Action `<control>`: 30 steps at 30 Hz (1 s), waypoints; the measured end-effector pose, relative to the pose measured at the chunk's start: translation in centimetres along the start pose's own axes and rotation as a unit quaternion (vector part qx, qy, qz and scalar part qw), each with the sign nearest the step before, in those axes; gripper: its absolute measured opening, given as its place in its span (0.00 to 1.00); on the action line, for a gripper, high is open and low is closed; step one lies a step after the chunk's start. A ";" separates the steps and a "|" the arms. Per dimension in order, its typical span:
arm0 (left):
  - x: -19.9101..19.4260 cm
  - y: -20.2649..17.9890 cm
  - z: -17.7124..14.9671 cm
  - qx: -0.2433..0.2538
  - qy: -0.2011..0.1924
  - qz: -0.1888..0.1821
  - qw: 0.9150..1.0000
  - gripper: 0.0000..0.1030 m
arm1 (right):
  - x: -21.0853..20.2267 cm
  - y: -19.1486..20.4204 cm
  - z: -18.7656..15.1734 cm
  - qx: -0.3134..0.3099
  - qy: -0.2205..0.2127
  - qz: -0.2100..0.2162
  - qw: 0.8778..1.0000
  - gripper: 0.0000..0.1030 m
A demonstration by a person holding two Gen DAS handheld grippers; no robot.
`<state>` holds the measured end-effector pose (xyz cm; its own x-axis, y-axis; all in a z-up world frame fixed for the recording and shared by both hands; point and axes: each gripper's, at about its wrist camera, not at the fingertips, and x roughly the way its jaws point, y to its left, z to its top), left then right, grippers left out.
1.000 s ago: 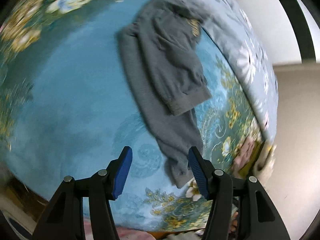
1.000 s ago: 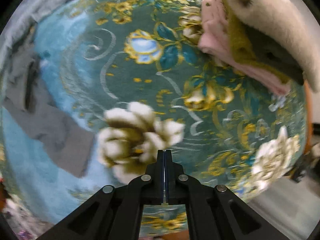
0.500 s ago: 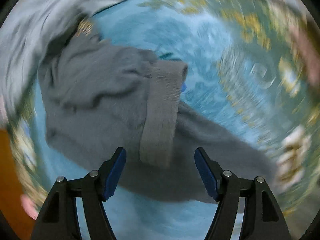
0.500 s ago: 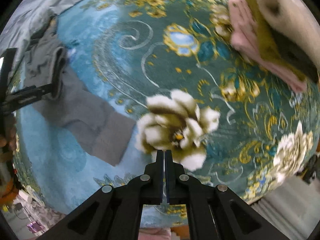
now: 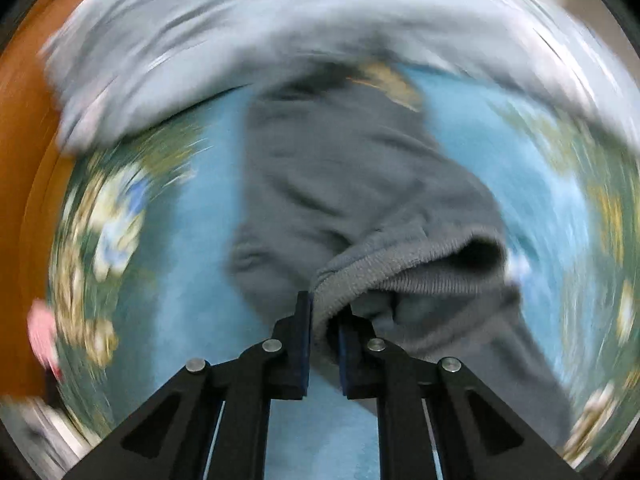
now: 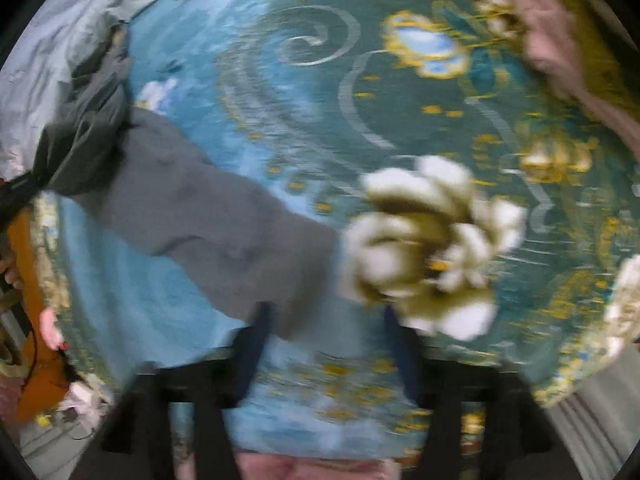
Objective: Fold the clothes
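Grey sweatpants lie on a blue floral blanket. My left gripper is shut on the ribbed cuff of one leg, which is lifted off the blanket. In the right wrist view the other leg stretches flat across the blanket toward my right gripper. That gripper is open, blurred, with the leg's end between and just beyond its fingers. The lifted part shows bunched at the far left.
A pale grey-blue quilt is heaped along the blanket's far edge. A stack of pink and olive folded clothes lies at the right wrist view's upper right. An orange wooden bed edge borders the left.
My left gripper closed on the cuff and lifted it. My right gripper went from shut to open and moved left toward the other leg's end.
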<state>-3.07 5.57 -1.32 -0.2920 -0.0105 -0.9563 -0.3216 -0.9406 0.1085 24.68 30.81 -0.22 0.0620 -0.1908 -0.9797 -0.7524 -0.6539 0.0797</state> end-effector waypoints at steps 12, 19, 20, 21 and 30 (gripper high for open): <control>0.3 16.7 -3.7 -0.310 0.054 -0.078 0.946 0.09 | 7.1 1.3 1.4 0.114 0.043 0.038 0.992 0.70; -0.8 18.3 -5.3 -0.343 0.061 -0.093 0.933 0.03 | 5.6 4.4 2.4 0.089 0.034 0.013 0.995 0.09; -1.1 18.2 -5.2 -0.341 0.057 -0.095 0.934 0.03 | 4.6 4.5 2.6 0.083 0.021 0.007 0.996 0.09; -1.4 18.1 -5.0 -0.339 0.053 -0.097 0.934 0.03 | 3.4 4.0 2.8 0.086 0.005 0.005 0.996 0.09; -6.3 18.8 -3.5 -0.330 -0.018 -0.123 0.936 0.03 | -11.4 -7.1 2.5 0.169 -0.155 -0.058 0.972 0.08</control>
<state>-4.14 -13.24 5.83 -0.3168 0.2344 -0.9191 0.2395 -0.9178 -0.3167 27.68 39.51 9.91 -0.0027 0.1340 -0.9910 -0.9277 -0.3702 -0.0475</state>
